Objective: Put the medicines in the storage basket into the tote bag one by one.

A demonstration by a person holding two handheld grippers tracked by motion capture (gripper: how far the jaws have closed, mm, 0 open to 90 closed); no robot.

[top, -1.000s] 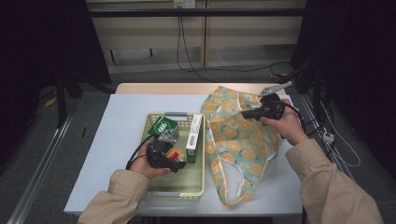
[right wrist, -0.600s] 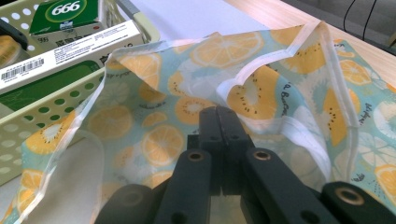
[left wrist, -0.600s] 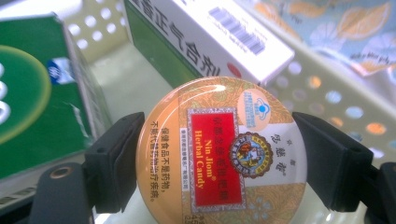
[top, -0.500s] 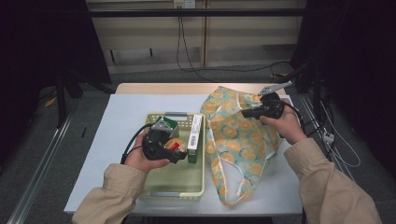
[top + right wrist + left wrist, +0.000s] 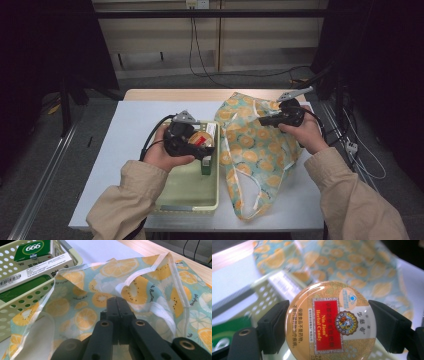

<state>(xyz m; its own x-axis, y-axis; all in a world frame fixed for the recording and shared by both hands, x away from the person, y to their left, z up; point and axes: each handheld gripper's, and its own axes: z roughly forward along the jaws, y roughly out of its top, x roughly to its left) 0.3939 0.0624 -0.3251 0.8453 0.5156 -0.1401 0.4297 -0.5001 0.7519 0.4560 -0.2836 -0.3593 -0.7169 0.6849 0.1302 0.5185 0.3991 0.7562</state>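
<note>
A round gold candy tin with a red label sits between the pads of my left gripper, which is shut on its sides. The tin hangs above the pale green basket, close to the bag. The fruit-print cloth bag lies to the right of the basket on the white table. My right gripper is at the bag's upper edge. In the right gripper view its jaws are shut together, pinching the cloth near the white hem.
A green box marked 666 and a long white-and-green box lie in the basket. The white table ends in a wooden strip at the back. Cables run over the floor behind and to the right.
My left gripper has risen out of the basket with the tin and drifted a little toward the bag. The right gripper and the bag have stayed put.
</note>
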